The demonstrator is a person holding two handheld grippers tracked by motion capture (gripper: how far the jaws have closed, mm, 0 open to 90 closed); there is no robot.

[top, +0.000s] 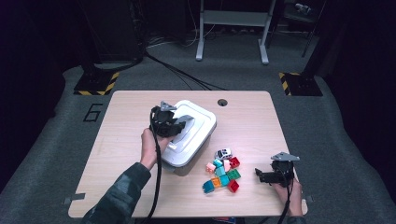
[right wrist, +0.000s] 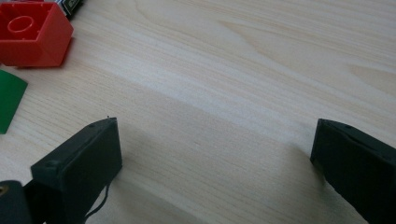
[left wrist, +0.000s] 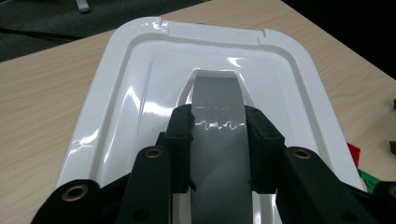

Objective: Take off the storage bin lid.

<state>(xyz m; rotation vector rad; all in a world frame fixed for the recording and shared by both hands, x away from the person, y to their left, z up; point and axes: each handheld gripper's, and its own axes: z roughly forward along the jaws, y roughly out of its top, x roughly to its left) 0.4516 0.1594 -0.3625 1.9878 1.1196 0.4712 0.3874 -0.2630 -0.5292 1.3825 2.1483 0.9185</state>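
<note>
In the high view, the left tool (top: 180, 125) sits at centre frame over a white lidded bin (top: 198, 128) on the wooden surface (top: 252, 121). In the left gripper view its jaws are clamped on the grey handle (left wrist: 218, 100) set into the white lid (left wrist: 121, 107), one pad on each side. At lower right of the high view, the right tool (top: 262, 176) rests low over the surface, jaws wide apart with bare wood between them. A cluster of coloured bricks (top: 223, 175) lies just left of it, a small toy car (top: 223, 153) above them.
</note>
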